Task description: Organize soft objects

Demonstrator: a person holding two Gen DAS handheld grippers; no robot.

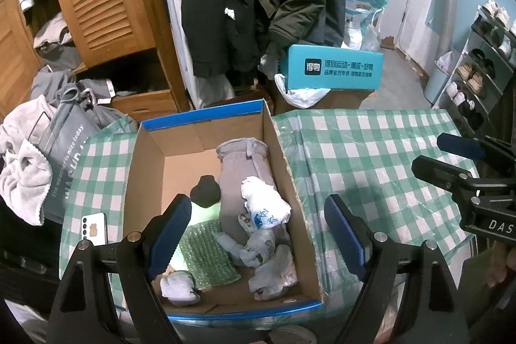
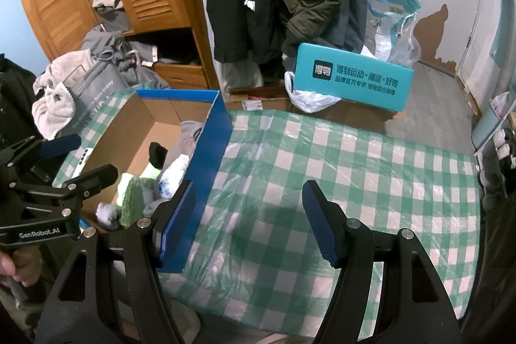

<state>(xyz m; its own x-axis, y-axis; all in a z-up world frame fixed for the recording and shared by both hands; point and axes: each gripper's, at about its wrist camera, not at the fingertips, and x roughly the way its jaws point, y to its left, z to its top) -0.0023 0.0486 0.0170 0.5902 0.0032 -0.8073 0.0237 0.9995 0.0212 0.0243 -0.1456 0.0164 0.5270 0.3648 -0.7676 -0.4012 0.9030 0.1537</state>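
The left gripper [image 1: 256, 234] hangs spread and empty over the cardboard box [image 1: 142, 182]; the rolled grey garment [image 1: 240, 179] lies at twelve o'clock between its fingers. The right gripper [image 2: 250, 220], also spread, hovers above the checked tablecloth [image 2: 354, 166], box at nine o'clock.

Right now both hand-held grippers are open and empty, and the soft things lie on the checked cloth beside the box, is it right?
Not quite. The soft things lie inside the cardboard box, as the left wrist view shows. Both the left hand-held gripper and the right hand-held gripper are open and empty.
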